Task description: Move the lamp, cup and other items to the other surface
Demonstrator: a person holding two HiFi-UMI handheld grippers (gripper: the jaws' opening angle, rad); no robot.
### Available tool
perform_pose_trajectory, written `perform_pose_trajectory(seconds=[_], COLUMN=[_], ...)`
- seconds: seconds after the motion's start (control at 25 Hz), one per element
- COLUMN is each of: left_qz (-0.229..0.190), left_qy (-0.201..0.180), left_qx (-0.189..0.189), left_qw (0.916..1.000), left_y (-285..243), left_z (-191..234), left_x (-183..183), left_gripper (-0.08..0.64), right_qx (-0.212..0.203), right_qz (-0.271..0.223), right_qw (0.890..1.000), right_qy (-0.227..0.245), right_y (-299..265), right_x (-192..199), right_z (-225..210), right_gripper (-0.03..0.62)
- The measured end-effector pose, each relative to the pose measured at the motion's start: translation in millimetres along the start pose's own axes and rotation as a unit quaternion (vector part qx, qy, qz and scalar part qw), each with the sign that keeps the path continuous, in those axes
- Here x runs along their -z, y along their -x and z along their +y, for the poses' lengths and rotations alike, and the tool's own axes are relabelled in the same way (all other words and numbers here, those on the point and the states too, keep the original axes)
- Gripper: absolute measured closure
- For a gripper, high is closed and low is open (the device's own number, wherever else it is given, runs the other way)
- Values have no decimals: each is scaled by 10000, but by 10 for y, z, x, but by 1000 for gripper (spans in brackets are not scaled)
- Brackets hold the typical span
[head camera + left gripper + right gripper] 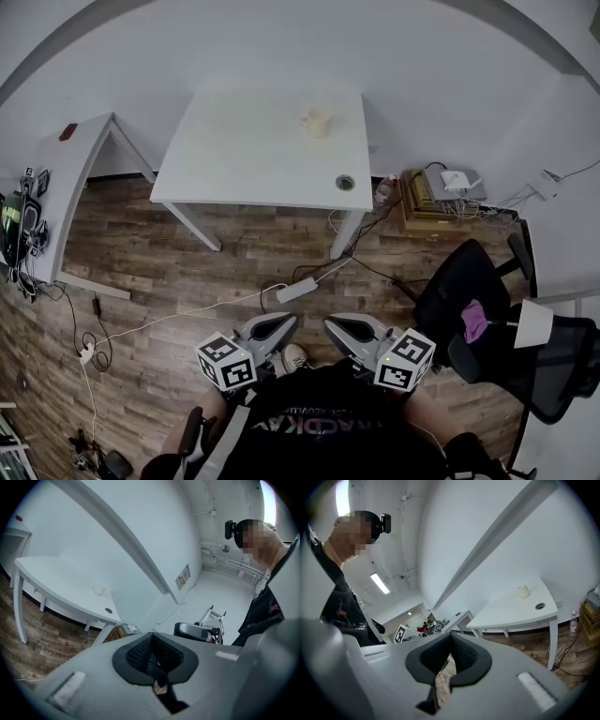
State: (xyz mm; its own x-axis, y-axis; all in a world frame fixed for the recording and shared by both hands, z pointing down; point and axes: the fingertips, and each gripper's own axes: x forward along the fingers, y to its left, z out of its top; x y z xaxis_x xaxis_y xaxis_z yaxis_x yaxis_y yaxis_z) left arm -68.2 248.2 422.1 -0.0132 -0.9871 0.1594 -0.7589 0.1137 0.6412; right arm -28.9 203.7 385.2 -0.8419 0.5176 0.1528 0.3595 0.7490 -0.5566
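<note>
A small cream cup [317, 122] stands on the white table [244, 159] across the room; the left gripper view has the cup [99, 589] too, as does the right gripper view, cup [523, 591]. A white lamp shade [533, 322] shows at the right edge, behind the black chair. My left gripper [281, 325] and right gripper [339, 328] are held side by side close to my body, above the wooden floor and far from the table. Both are shut with nothing between the jaws, left gripper [152, 657], right gripper [451, 657].
A second white desk [70, 178] with gear on it runs along the left. A black office chair [464, 291] with a purple thing on it stands at the right. A power strip [298, 290] and cables lie on the floor; stacked boxes [436, 202] sit beside the table.
</note>
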Motion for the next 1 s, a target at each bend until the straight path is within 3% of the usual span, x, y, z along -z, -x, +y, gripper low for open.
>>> perform_pose_trajectory(seconds=[0.36, 1.0], left_qz=[217, 430], left_qy=[167, -163], left_qx=[177, -157], left_qw=[9995, 9988], left_y=[-439, -1524], left_z=[-50, -70], left_x=[67, -318], left_gripper=[554, 554], right_qx=[364, 10], right_qz=[-67, -465], right_qw=[9993, 9985], right_qy=[-113, -290], right_y=[348, 749], right_x=[-52, -721], right_z=[-242, -1072], right_gripper=[588, 588])
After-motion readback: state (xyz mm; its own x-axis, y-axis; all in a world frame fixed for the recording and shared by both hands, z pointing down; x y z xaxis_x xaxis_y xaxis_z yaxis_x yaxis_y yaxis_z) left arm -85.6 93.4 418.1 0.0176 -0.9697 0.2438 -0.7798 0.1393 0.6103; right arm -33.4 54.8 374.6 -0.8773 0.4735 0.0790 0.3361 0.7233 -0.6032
